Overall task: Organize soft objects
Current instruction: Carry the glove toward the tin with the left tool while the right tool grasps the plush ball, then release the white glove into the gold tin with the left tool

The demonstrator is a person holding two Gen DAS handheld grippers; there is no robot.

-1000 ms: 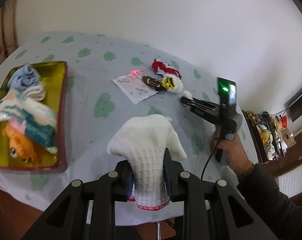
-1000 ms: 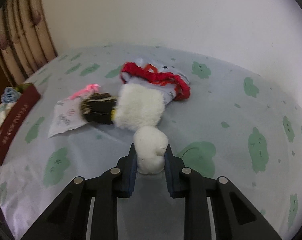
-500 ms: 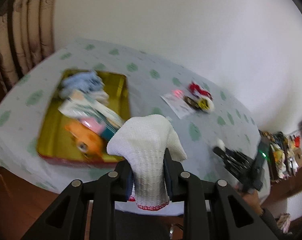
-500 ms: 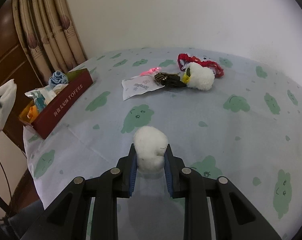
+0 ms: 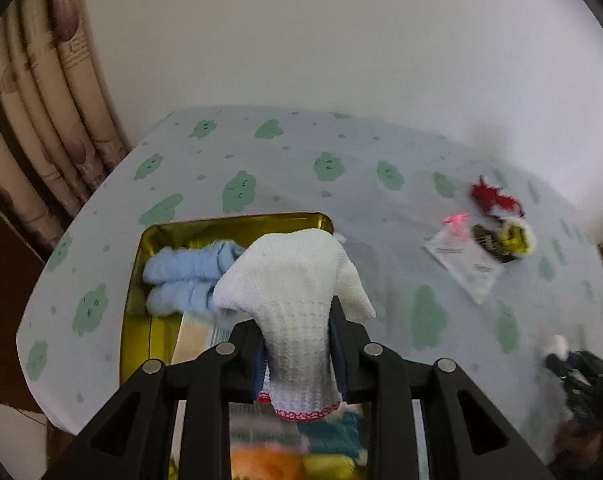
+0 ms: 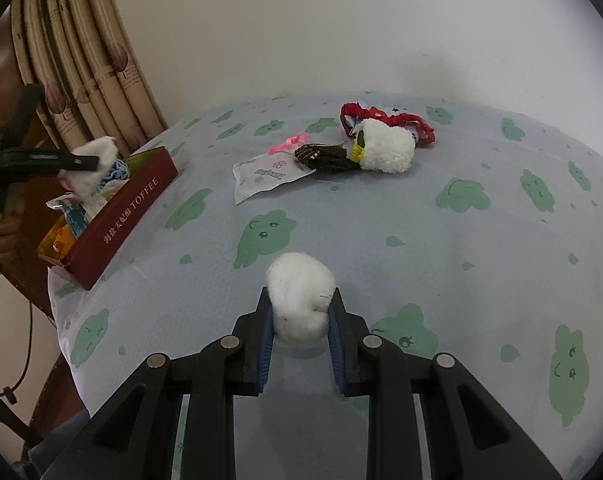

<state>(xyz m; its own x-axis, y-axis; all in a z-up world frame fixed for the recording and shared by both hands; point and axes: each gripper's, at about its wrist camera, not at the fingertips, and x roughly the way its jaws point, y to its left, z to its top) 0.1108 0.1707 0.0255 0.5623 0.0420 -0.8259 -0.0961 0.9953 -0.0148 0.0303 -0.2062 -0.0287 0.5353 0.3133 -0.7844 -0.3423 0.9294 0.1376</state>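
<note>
While hanging over the gold tin [image 5: 237,222], left gripper [image 5: 297,354] is pinching the white knit sock [image 5: 297,300], jaws just easing wider | right gripper [image 6: 301,322] is squeezing a white fluffy ball [image 6: 299,296].

Left gripper [image 5: 297,340] angled down, jaws just eased wider, cloth between them — right gripper [image 6: 301,320] angled down, clamped tight.

i see a white knit sock [image 5: 297,312] with a red-stitched cuff, toe drooping forward, hanging over the gold tin [image 5: 237,226] that holds blue socks [image 5: 185,280], packets and an orange toy [image 5: 261,462]. a white fluffy ball [image 6: 299,300] is up off the counter [image 6: 441,248]. farther back lie a white plush [image 6: 387,150], a red scrunchie [image 6: 413,124] and a sachet [image 6: 261,174].
</note>
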